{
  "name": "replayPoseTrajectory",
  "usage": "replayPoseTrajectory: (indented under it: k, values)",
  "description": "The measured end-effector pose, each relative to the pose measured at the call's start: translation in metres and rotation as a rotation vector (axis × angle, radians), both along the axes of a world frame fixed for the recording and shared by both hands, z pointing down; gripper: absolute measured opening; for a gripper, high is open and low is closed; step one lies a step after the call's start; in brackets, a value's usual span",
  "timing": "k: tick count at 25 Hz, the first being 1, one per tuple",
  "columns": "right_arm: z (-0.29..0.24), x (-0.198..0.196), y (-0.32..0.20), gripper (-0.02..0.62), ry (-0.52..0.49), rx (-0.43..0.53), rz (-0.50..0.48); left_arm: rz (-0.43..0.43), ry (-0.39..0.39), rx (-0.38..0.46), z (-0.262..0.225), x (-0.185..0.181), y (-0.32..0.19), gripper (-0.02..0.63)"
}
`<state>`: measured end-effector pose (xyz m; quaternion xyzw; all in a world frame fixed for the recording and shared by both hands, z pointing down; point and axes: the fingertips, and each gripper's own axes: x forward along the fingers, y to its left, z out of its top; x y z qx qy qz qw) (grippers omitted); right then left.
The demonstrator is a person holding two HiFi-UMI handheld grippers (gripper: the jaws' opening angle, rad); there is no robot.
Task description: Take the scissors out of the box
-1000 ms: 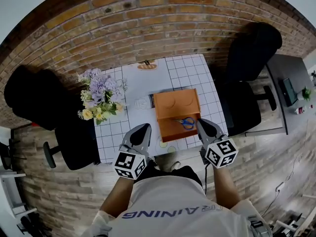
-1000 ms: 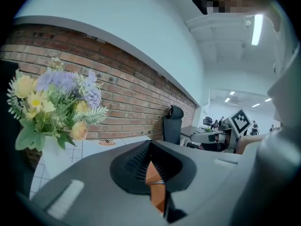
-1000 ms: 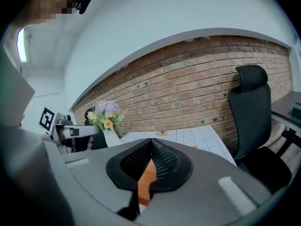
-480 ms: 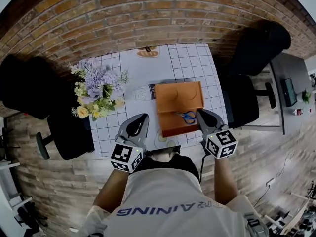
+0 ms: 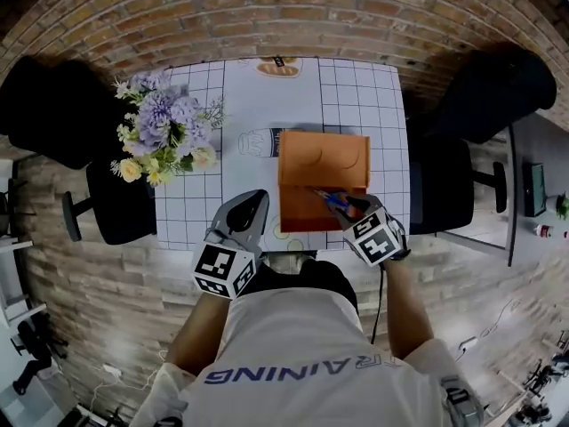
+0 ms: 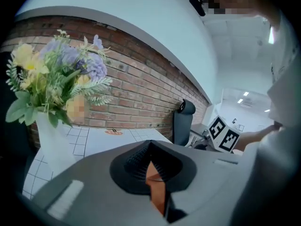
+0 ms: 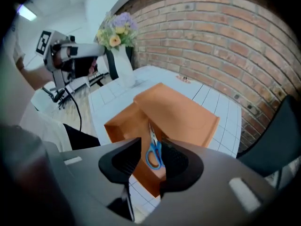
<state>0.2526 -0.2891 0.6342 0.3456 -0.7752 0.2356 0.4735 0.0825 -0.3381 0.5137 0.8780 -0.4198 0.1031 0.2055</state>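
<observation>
Scissors (image 5: pixel 339 203) are still in the orange box (image 5: pixel 322 162), lying at its near right part with the blue handles nearest the right gripper (image 5: pixel 354 208) and the blades pointing away to the far left. The box sits on the white grid-pattern surface (image 5: pixel 267 105), lid part toward the far side. The right gripper is tipped steeply down over the box's near right corner and its jaws are opening. In the right gripper view the scissors (image 7: pixel 154 153) show in the gap between the two jaws of the right gripper (image 7: pixel 151 144), but the pads are not pressing on them, so no grip yet. The box (image 7: pixel 186 113) fills the middle of that view. The left gripper (image 5: pixel 254 205) hovers at the near edge of the surface, just left of the box and apart from it. In its own view the left gripper (image 6: pixel 149 146) has its jaws clenched tip to tip with nothing held; only a sliver of orange box shows behind them. A flower bouquet (image 5: pixel 160 136) stands at the far left of the surface, well apart from the box.
</observation>
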Motion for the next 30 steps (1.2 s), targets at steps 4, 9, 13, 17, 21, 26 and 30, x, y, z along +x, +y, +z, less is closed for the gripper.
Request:
replayPoseTrajectory:
  k: [4,9,13,17,21,26,30]
  values:
    - [0.041,0.000,0.005,0.155,0.125,-0.158,-0.132,-0.045,-0.030,-0.007,0.004,-0.006,0.005,-0.002]
    - [0.082,0.004,0.013,0.155,0.292,-0.301,-0.213,-0.102,-0.043,-0.024,0.008,-0.018,0.016,-0.002]
    - [0.097,0.006,0.014,0.155,0.353,-0.335,-0.217,-0.114,-0.039,-0.027,0.009,-0.023,0.019,-0.002]
    - [0.106,0.009,0.009,0.155,0.393,-0.324,-0.211,-0.105,-0.036,-0.029,0.011,-0.025,0.021,-0.002]
    - [0.115,0.011,0.010,0.152,0.404,-0.324,-0.211,-0.092,-0.030,-0.030,0.010,-0.023,0.021,-0.002]
    - [0.114,0.010,0.009,0.106,0.392,-0.303,-0.214,-0.076,-0.029,-0.032,0.012,-0.023,0.021,-0.002]
    - [0.110,0.011,0.012,0.104,0.379,-0.254,-0.232,-0.060,-0.025,-0.034,0.012,-0.021,0.022,-0.002]
